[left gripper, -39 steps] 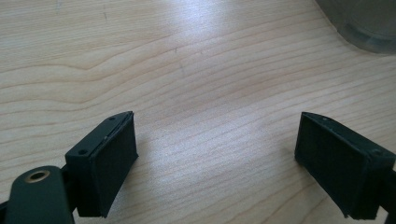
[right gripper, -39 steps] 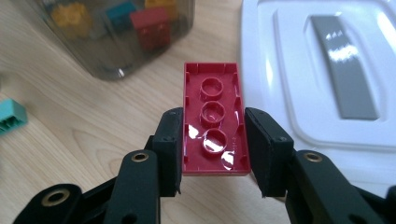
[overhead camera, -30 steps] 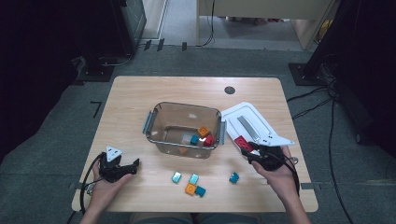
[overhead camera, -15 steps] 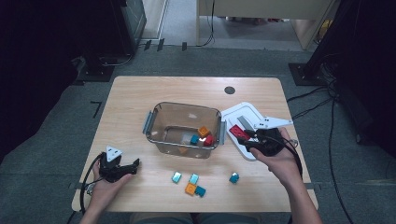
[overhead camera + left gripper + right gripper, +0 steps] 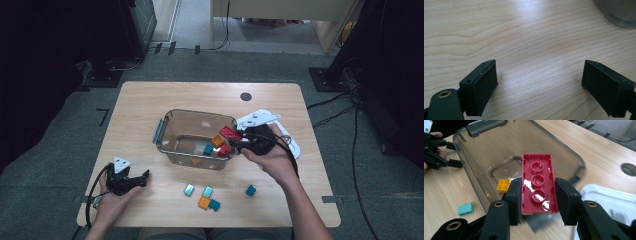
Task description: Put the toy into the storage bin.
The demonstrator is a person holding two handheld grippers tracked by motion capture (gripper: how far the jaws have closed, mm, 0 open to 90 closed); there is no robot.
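Note:
A long red brick is gripped underside up in my right gripper, which hangs over the right rim of the clear plastic bin. In the right gripper view the red brick shows three round tubes, and both pads press its long sides above the bin. Inside the bin lie an orange brick, a teal brick and a small red brick. My left gripper rests at the front left, open, with bare wood between its jaws.
Several loose teal bricks and an orange one lie on the table in front of the bin. Another teal brick sits to their right. A white lid lies right of the bin, and a round hole behind it.
My right gripper has carried the red brick up and to the left, from beside the white lid to above the bin's right rim. The left gripper has stayed put.

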